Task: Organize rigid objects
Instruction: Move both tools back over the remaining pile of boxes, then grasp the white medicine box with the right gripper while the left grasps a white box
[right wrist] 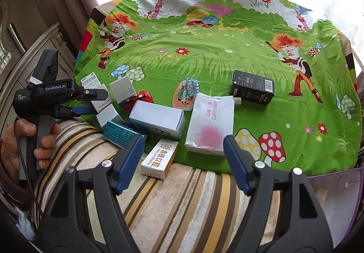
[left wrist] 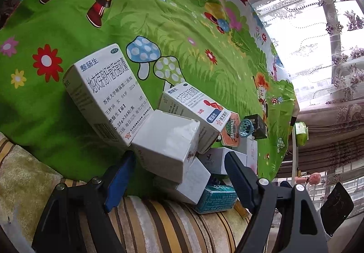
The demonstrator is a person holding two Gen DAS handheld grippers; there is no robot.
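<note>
On the left, the left gripper (left wrist: 179, 175) hangs with its jaws spread and nothing pressed between the pads. A plain white box (left wrist: 166, 141) sits just ahead of its fingertips, in the gap's line, part of the jumble of small boxes at the near edge of the green cartoon cloth (left wrist: 68, 105). That box shows an end face to this tool, so its long axis seems to run away from the gripper, though the fisheye bend makes this uncertain. A tilted medicine box (left wrist: 107, 93) leans just beside it.

To the right, the right gripper (right wrist: 183, 157) is likewise released and empty, over the striped cushion (right wrist: 182, 203). The dental box (right wrist: 159, 158) lies between its fingers' line, straddling the cloth's near edge, long axis pointing roughly along the gripper. The left hand is nearer the jumble, the right nearer the dental box.
</note>
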